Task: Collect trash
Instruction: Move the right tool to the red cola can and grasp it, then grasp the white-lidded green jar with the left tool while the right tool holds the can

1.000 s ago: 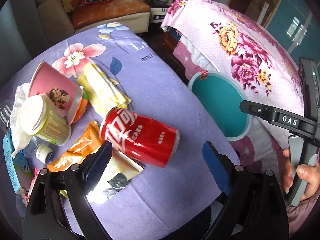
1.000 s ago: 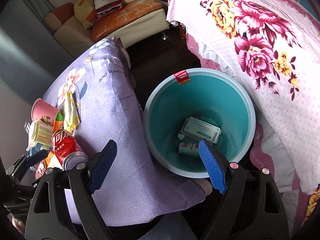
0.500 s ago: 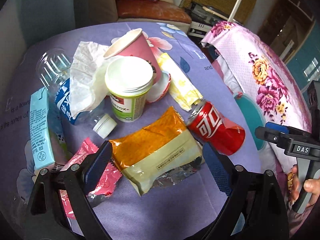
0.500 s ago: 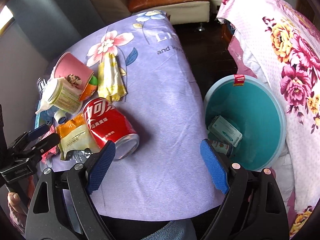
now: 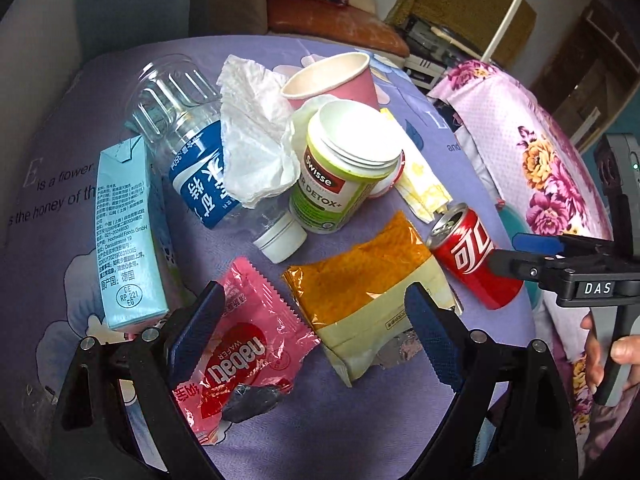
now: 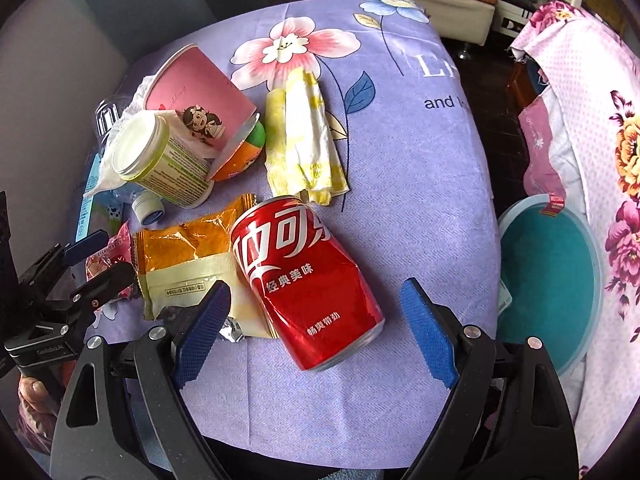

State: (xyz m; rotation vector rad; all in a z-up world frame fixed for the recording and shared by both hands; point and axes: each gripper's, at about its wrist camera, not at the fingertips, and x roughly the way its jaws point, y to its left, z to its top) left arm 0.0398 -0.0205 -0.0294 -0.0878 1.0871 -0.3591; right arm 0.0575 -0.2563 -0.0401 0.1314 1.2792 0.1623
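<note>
Right gripper (image 6: 316, 320), jaws spread, above the red cola can (image 6: 304, 284) lying on the lilac tablecloth (image 6: 400, 152); left gripper (image 5: 312, 332), likewise spread and empty, over a pink wafer wrapper (image 5: 244, 344) and orange packet (image 5: 360, 276); beyond, a pink paper cup (image 6: 192, 84); teal bin (image 6: 548, 280) beside the table.

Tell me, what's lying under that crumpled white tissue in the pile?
The crumpled white tissue drapes over a clear plastic bottle with a blue label and leans against the green-and-white jar. Whatever else lies beneath it is covered.
</note>
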